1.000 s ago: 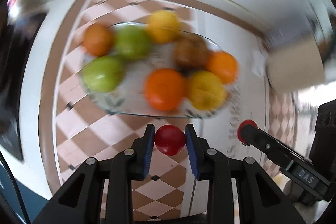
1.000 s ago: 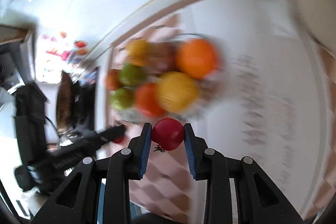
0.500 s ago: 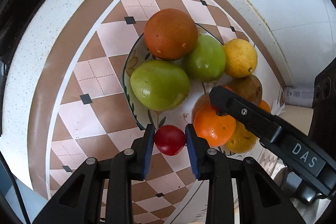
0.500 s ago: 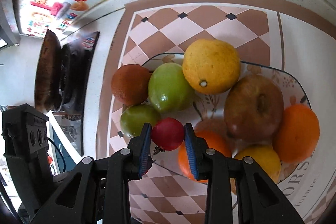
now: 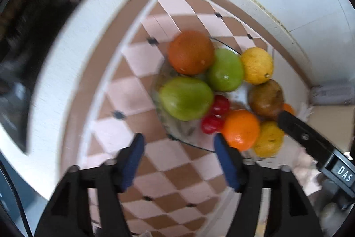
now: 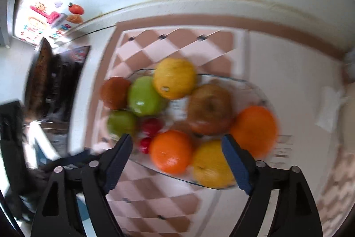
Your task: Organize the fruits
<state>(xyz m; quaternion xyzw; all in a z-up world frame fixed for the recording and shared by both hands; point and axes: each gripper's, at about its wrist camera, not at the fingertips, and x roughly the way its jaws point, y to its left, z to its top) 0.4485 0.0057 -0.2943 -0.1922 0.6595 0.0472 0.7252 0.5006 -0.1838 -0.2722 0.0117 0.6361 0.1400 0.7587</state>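
— What's the left gripper (image 5: pixel 179 143) doing?

— Its jaws have just been opening and they stand apart now, with nothing between the blue pads (image 5: pixel 133 159), only the checkered mat (image 5: pixel 142 103) below. It hangs over the near edge of the plate (image 5: pixel 188 143), touching no fruit.

— And the fruit?

— All on the plate. From the left: a dark orange (image 5: pixel 190 52) at the back with a green pear-shaped fruit (image 5: pixel 185 98) in front of it, then a green apple (image 5: pixel 225 72). Two small red fruits (image 5: pixel 215 117) lie side by side, tucked between the green one and a bright orange (image 5: pixel 240 128). Further right, a lemon (image 5: pixel 257 66), a brown fruit (image 5: pixel 266 98) and another yellow one (image 5: pixel 269 139).

— The right gripper (image 6: pixel 177 148)?

— Also just been opening, and wide now, holding nothing. Its pads (image 6: pixel 235 163) straddle the view of the bright orange (image 6: pixel 170 150) and the yellow fruit (image 6: pixel 210 163), but they sit above them, not pressing. The picture is blurred, so I cannot tell whether a fingertip brushes anything. The red pair (image 6: pixel 149 132) sits just inside its left finger.
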